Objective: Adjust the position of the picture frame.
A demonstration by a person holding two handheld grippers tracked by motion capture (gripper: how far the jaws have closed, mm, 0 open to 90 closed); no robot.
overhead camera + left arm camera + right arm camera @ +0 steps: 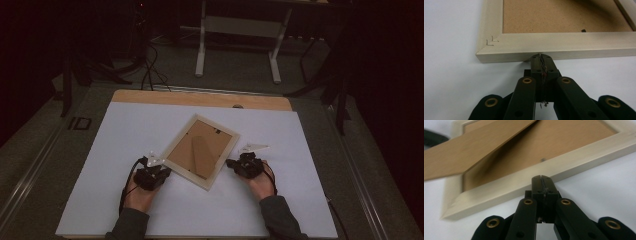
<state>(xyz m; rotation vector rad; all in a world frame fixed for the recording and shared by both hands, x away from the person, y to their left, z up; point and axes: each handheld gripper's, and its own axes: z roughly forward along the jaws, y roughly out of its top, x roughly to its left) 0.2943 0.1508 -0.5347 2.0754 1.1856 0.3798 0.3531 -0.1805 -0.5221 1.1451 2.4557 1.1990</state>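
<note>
A picture frame [202, 151] lies face down on the white table [115, 200], turned at an angle, its brown backing [200, 145] up. The left gripper [156, 170] sits just below its near left rail and the right gripper [239, 164] just off its right corner, so the frame is between the two, straight ahead of each.

Both grippers are closed up tight with nothing in them. In the left gripper view the jaw tips press together and nose against the outer edge of the rail [564, 47]. In the right gripper view the tips are likewise together, at the rail's [564, 162] edge or just short of it.

The stand flap [471, 152] lifts off the backing ahead of the right gripper.

I'd guess the frame is light and stiff, pale wood that will slide easily on this smooth top. The glass beneath, if there is any, makes it fragile. The rails are the place to grip, near a corner; the flap looks thin and hinged, a poor handle.
</note>
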